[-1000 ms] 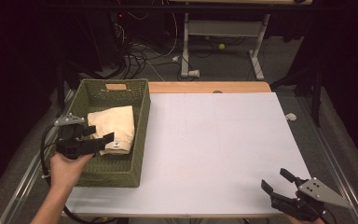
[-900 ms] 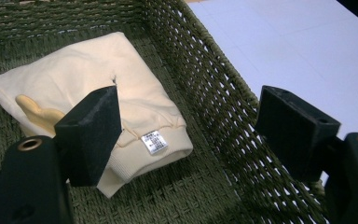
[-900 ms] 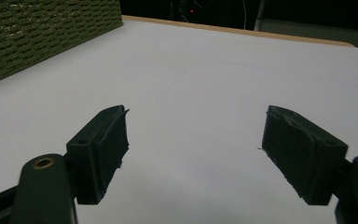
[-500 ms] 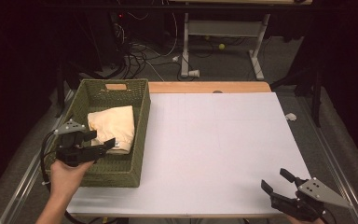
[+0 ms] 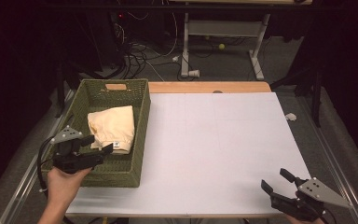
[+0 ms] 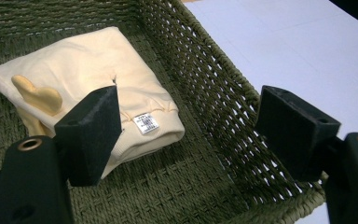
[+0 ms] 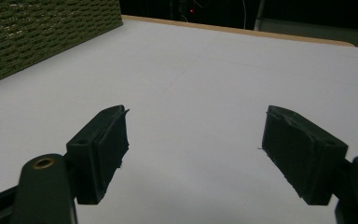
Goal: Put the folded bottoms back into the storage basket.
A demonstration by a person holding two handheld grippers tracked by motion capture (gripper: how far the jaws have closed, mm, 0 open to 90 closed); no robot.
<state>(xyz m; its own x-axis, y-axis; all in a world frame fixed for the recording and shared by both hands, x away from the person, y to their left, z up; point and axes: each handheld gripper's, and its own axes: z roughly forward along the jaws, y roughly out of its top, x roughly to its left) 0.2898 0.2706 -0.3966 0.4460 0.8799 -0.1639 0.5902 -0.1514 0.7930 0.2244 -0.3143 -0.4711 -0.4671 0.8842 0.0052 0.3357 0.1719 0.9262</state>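
Folded cloth (image 5: 111, 127): cream-yellow, it lies inside the green woven basket (image 5: 139, 122), on the bottom, about in the middle. In my left gripper view the cloth (image 6: 88, 84) has its folded edge turned to me, and a small rolled part sticks up on its left side.

Label on cloth: I see a small white tag (image 6: 145, 123) sewn at the hem. It has some printed lines, but they are too small, I cannot read any word or brand.

Basket: it stands on the left edge of the white table (image 5: 223, 140), and its long wall touches the table sheet. On the far short wall there is a handle opening with a light brown piece behind it. No writing that I can see.

Left gripper (image 5: 100, 144): I hold it over the near end of the basket, jaws wide apart, nothing between them. Its tips are just beside the near edge of the cloth; I cannot tell if they touch it.

Right gripper (image 5: 274, 180): it is at the near right corner of the table, well apart from the basket. Jaws stand wide, with nothing between them, only bare white sheet under them in my right gripper view (image 7: 193, 140).

Table: white, plain, no marks or text readable; a wooden strip runs along the far edge.
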